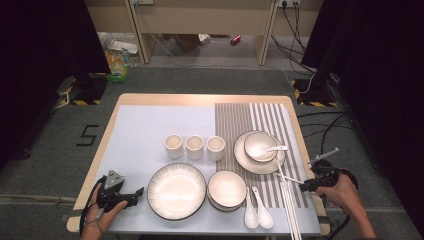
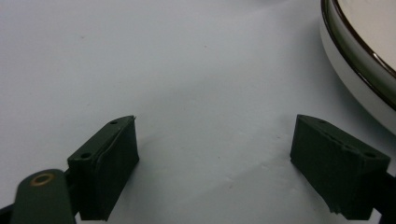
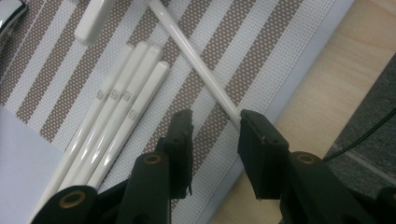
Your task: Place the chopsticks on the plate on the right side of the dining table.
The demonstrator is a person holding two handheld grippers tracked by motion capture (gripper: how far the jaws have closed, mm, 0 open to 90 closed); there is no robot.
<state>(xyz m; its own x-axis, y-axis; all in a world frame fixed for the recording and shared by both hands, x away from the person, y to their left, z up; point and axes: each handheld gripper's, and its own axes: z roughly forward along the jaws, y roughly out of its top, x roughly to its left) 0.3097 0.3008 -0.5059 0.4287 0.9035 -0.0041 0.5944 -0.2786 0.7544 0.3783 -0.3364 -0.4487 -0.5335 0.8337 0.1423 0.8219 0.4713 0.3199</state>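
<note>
Currently on my feed: a wooden table carrying a pale blue mat with a brown-and-white striped placemat on its right half. Grey carpet lies around it, black curtains hang at both sides, and cables trail on the floor at the far right.

Item: one white chopstick, long, thin, glossy, round in section. It lies on the striped placemat near the table's right edge; in the high view I see it at. Its long axis runs slantwise, one end toward the plate with bowl and spoon, the other toward my right gripper. That nearer end sits at the inner face of one jaw; the jaws stand apart, and I cannot tell whether it touches.

Beside it: four matching chopsticks laid parallel, touching side by side, crossing its direction.

Left gripper: jaws wide apart, nothing between them, over bare blue mat just left of the large dark-rimmed plate.
</note>
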